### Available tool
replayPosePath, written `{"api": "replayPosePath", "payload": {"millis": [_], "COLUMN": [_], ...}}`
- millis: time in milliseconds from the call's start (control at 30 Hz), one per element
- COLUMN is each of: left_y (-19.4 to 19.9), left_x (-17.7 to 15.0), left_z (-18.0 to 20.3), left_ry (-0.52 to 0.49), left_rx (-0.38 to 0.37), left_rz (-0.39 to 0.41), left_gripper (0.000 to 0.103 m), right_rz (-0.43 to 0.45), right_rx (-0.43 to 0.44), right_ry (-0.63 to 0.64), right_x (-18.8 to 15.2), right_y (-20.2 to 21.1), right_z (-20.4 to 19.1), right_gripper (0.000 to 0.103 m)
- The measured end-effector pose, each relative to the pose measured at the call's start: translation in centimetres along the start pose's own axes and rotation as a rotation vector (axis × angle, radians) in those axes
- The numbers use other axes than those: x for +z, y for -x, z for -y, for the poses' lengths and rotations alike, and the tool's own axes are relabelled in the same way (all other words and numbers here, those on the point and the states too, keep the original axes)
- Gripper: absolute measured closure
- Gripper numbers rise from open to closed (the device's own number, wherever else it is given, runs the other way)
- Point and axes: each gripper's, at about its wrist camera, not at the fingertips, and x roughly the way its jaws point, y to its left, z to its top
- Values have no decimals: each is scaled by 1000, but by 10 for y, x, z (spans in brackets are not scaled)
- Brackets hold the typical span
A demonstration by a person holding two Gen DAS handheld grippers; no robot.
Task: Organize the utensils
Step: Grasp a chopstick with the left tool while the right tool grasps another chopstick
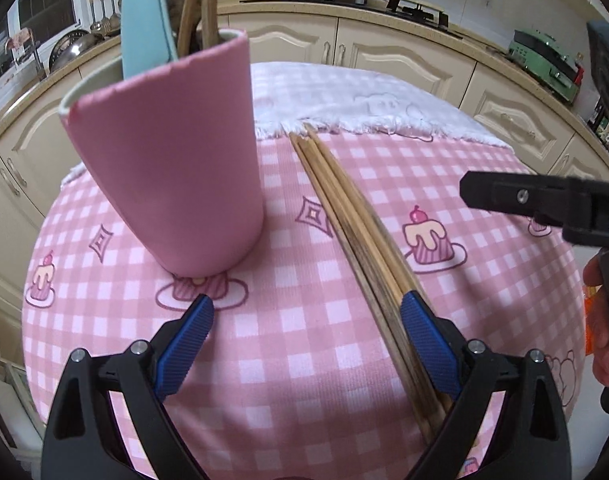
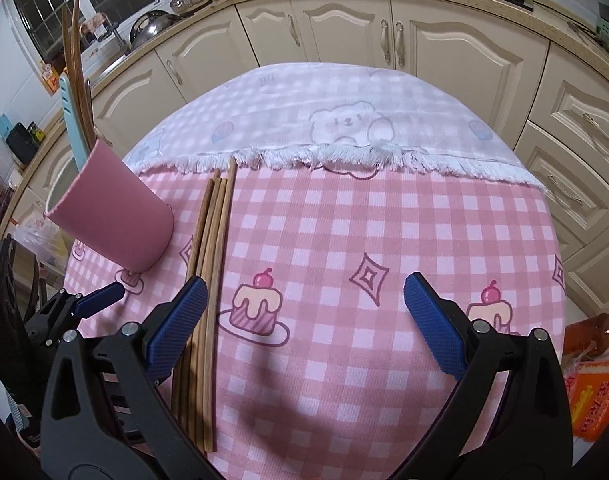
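A pink utensil cup [image 1: 172, 168] stands on the pink checked tablecloth [image 1: 296, 344]; it holds a light blue handled utensil [image 1: 144, 16] and two wooden chopsticks [image 1: 202, 4]. Several wooden chopsticks [image 1: 360, 232] lie in a bundle on the cloth, right of the cup. My left gripper [image 1: 306, 316] is open and empty, low over the cloth, its right finger beside the bundle. In the right wrist view the cup [image 2: 112, 216] is at left and the bundle [image 2: 208, 264] runs by my left finger. My right gripper [image 2: 304, 296] is open and empty above the cloth.
A white fringed towel [image 2: 344, 132] covers the table's far half. Cream kitchen cabinets [image 2: 344, 36] curve behind the table. An orange packet [image 2: 596, 400] and a bottle [image 2: 588, 332] sit off the table's right edge. The right gripper's body [image 1: 544, 204] shows at right in the left wrist view.
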Motion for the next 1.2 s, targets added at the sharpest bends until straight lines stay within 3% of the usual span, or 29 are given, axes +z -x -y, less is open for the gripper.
{"api": "replayPosePath", "payload": {"millis": [767,1133,1200], "left_y": [14,-1,-3], "left_x": [-6,4,8], "left_z": [-41,-33,-31], "left_ry": [82,74,70], "left_rx": [57,96,112], "left_rz": [14,-12,-14], "left_gripper": [10,11,20], "right_rz": [-105,-121,-129], "right_rx": [-38,-57,-55], "right_ry": [160,220,235], "right_x": [-8,-3,-2], "right_y": [-31,-40,-40], "right_z": [-36,-49,-53], "right_gripper": [7,30,36]}}
